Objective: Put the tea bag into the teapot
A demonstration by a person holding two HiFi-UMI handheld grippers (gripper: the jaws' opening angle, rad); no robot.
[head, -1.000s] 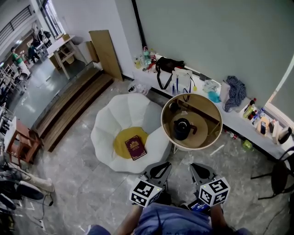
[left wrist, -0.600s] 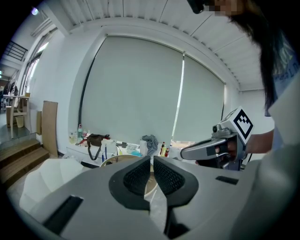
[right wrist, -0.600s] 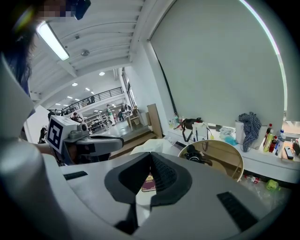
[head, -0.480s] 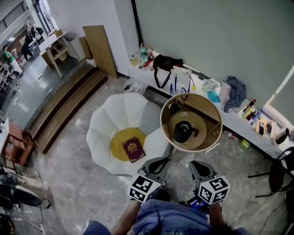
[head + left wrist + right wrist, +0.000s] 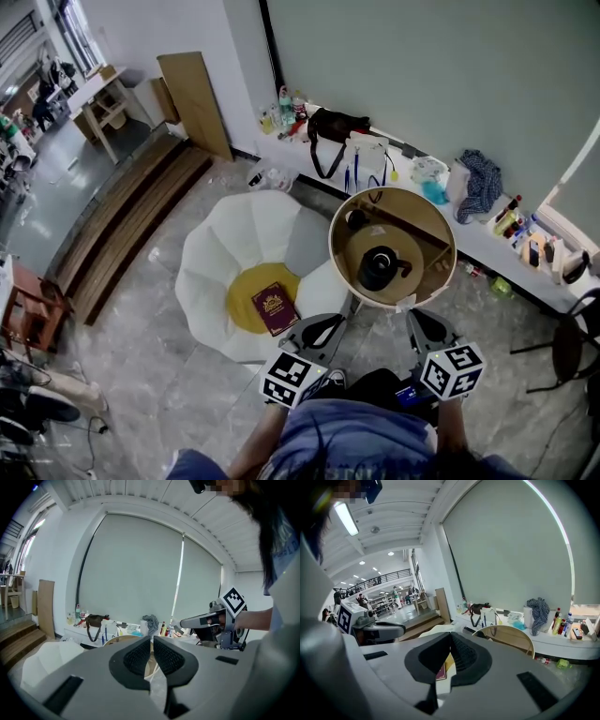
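Approach stage was judged in hand. Left gripper point(image 5: 328, 327) and right gripper point(image 5: 419, 324) were found clenched and empty, near the round desk point(image 5: 418, 223) bearing the teapot point(image 5: 379, 266). No tea bag was discerned; locating it was required next.

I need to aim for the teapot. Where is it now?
In the head view, the dark teapot sits at the middle of the round wooden table, just right of the white petal-shaped chair.

Closed right tongs point(image 5: 450, 637) near round table point(image 5: 511, 637)
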